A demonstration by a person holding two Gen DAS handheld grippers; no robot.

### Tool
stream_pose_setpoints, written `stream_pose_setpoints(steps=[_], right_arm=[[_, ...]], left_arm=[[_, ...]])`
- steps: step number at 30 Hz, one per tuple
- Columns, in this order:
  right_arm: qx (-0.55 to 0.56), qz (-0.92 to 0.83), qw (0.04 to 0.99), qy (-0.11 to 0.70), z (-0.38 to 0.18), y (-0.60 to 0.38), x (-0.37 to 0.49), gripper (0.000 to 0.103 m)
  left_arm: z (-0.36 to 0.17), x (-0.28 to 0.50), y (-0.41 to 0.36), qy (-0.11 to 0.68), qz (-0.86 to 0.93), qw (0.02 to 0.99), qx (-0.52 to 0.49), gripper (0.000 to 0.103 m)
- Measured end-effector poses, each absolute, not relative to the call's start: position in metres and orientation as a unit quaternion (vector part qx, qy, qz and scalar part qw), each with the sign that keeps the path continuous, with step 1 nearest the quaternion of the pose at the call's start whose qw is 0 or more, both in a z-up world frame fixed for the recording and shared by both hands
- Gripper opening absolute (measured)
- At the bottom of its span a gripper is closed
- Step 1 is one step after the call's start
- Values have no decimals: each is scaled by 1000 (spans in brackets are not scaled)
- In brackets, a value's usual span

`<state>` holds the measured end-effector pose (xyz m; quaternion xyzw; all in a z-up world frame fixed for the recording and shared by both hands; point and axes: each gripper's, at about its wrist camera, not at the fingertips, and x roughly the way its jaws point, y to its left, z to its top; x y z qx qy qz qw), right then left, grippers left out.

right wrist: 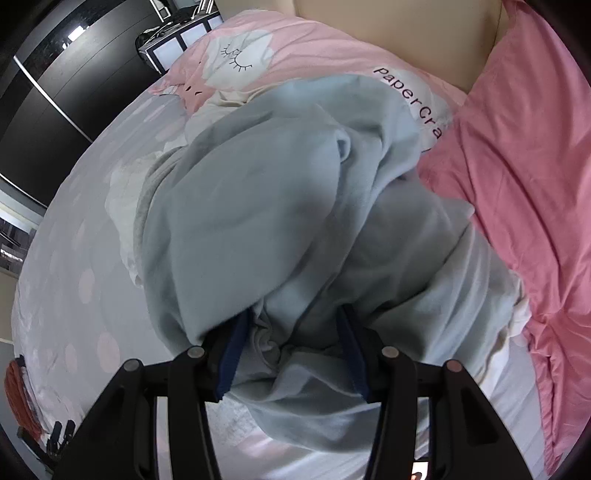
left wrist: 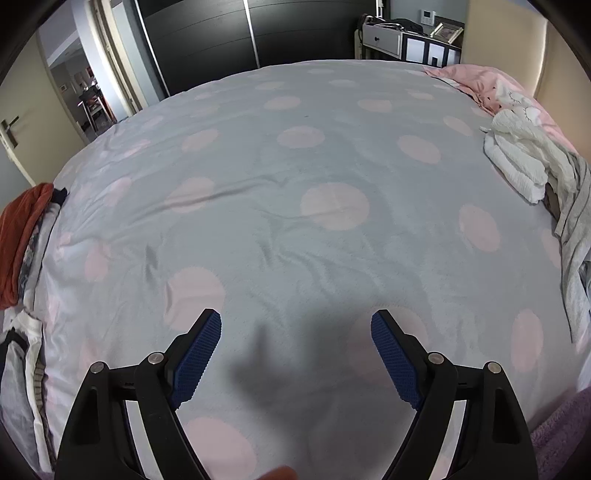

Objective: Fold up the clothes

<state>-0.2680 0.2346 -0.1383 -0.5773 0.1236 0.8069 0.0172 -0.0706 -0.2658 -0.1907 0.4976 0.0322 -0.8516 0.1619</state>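
Risk: right claw (right wrist: 291,354) has a bunch of the pale blue garment (right wrist: 280,206) between its fingers, but whether the pads pinch it can't be told; it may catch just one layer, or drag the pile along if lifted. Garment heaped near the pink pillow (right wrist: 517,155). Left claw (left wrist: 295,354) wide open, empty, tilted steeply down over the bare bed (left wrist: 295,166). Right claw also points steeply down.

A bed (left wrist: 295,155) under a grey cover with pink dots fills the room; pink pillows (right wrist: 524,155) lie at its head, a dark wardrobe (left wrist: 207,33) stands behind, with a white drawer unit (left wrist: 384,42) beside it
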Motion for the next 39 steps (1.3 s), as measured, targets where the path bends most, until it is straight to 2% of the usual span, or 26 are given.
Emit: stream_pose_setpoints(steps=[1,2,3,5,17,22,28,39], right_arm=[[-575,808,15,124,-139,234,-268,38],[-574,810,9,122,-137,232,-267,19],[-570,814,10,109,-134,227,-265,10],[-560,824,14,83,-125,218,-260,3],[-474,880,10,8,-19,179,-214,1],[-466,884,-30,-33,8,131,-178,1],[-471,873,-109,-63,-2,53,-137,1],[-530,775,-342,-33,-78,-110,-42,1]], left_arm=[[-191,-72,-264,27,-852,162,497,84],[-192,-72,-263,21,-852,163,497,84],[-192,-72,-263,17,-852,163,497,84],[-192,-72,-262,16,-852,161,498,84],[-168,-39,-278,63,-868,161,465,84],[-157,-19,-286,76,-875,164,449,84],[-145,0,-296,99,-884,158,429,84],[-131,23,-307,119,-890,150,414,84]])
